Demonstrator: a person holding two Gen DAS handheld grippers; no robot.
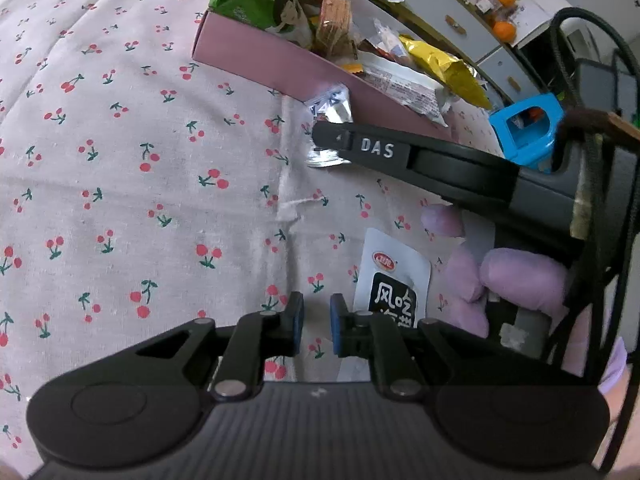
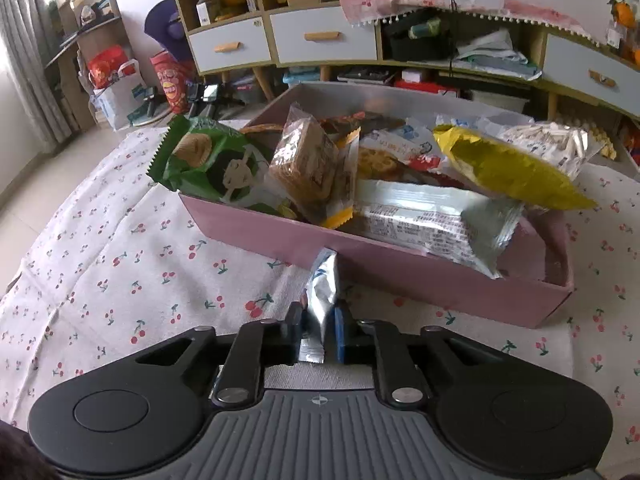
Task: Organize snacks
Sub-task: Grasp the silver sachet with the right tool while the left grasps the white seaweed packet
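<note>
On the cherry-print cloth (image 2: pixel 120 264), just in front of the pink box (image 2: pixel 400 276), your right gripper (image 2: pixel 318 328) is clamped on a silver foil packet (image 2: pixel 322 292); the packet stands on edge between the pads, its top reaching the box's near wall. In the left wrist view the same gripper (image 1: pixel 320 136) comes in from the right, its tip on that packet (image 1: pixel 330 120) right beside the box (image 1: pixel 260 60). Your left gripper (image 1: pixel 316 326) has its jaws drawn narrow with nothing between them, only cloth (image 1: pixel 140 160) showing in the small gap. Just right of its right finger lies a white sachet (image 1: pixel 390 280) with black print, flat on the cloth and well nearer to you than the box. The box is heaped full: a green bag (image 2: pixel 208 160) at its left end, a clear-wrapped biscuit pack (image 2: pixel 308 164) beside that, a long white bar wrapper (image 2: pixel 432 224) hanging over the near wall, and a yellow bag (image 2: pixel 508 168) on the right. Your gloved hand (image 1: pixel 516 280), in lilac, grips the right tool's handle at the right edge of the left view. Beyond the box stands a cabinet (image 2: pixel 320 40) with pale drawers.
</note>
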